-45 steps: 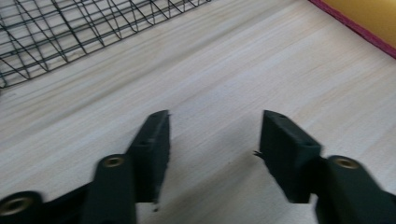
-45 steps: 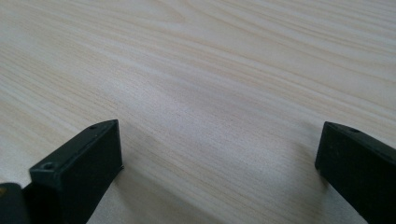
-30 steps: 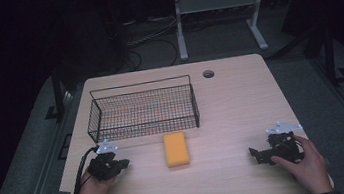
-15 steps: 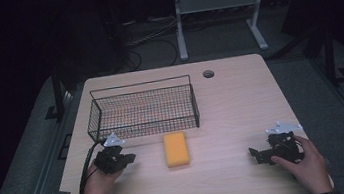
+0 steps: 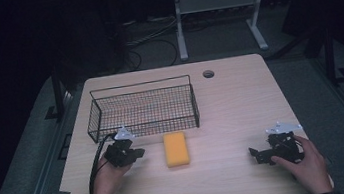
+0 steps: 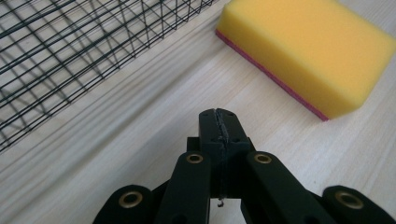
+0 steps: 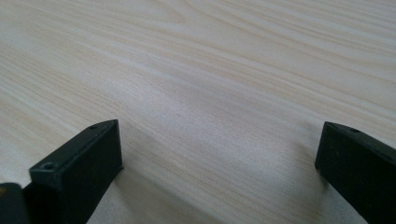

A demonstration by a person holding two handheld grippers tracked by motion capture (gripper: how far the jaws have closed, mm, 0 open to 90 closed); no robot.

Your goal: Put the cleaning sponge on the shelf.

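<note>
Since the left gripper (image 6: 219, 122) nears the sponge (image 6: 306, 51) clenched empty (right gripper (image 7: 219, 163) spread, idle on the worktop (image 5: 231, 99)), open wide before straddling it squarely.

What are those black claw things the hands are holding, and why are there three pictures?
A person holds a tool in each hand that pinches like tongs. The big picture looks down from above onto a wooden table. On it lie a yellow sponge and, just behind it, a black wire basket with nothing inside. The other two pictures come from little cameras riding on the tools. The left hand-held gripper has its jaws pressed together, holding nothing, and points toward the sponge. The right hand-held gripper has its jaws wide apart over bare wood, holding nothing too.
</note>
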